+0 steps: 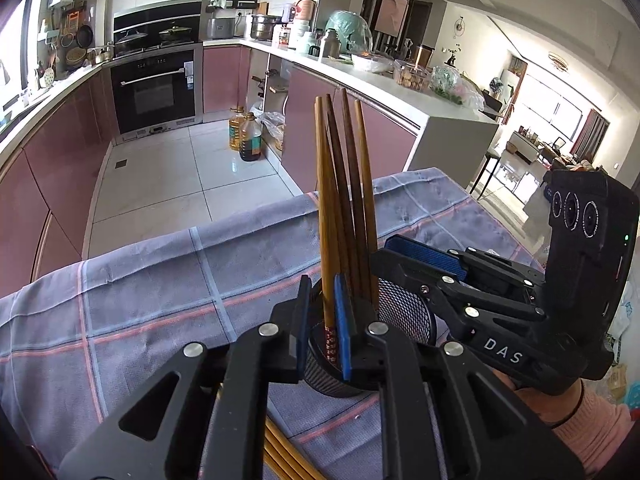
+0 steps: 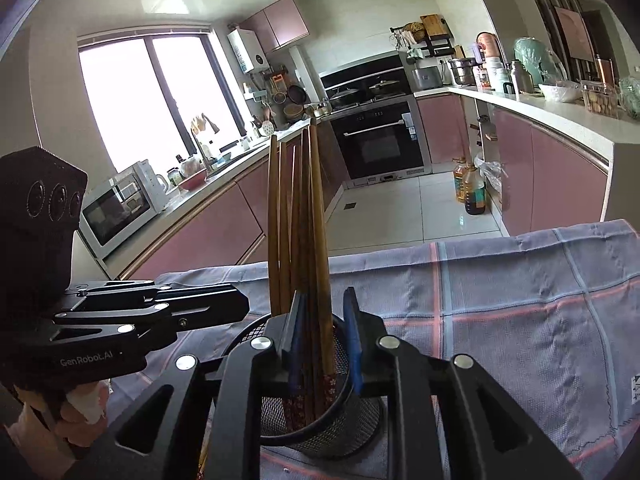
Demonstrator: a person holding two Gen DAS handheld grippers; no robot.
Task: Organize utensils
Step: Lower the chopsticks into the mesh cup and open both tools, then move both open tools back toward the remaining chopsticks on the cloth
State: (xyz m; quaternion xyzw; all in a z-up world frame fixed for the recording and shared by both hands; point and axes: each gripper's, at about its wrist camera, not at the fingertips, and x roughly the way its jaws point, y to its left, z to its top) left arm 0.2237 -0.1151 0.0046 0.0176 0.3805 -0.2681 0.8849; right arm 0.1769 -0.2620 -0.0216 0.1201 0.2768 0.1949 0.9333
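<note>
Right under my lens, the left gripper (image 1: pixel 323 322) has its jaws narrow around one light chopstick (image 1: pixel 325 240), its patterned end already down in the mesh holder (image 1: pixel 404 312). The pads look barely parted, so I judge it is as good as released. Best now is to lift straight up without tipping the holder. More chopsticks (image 1: pixel 280 456) lie flat on the checked cloth (image 1: pixel 140 300) beneath my left gripper, towards the cloth's near edge. Over on the right, my right gripper (image 2: pixel 324 332) stands slightly open around the upright bundle (image 2: pixel 300 220), its pads straddling the holder's rim, gripping nothing firmly.
</note>
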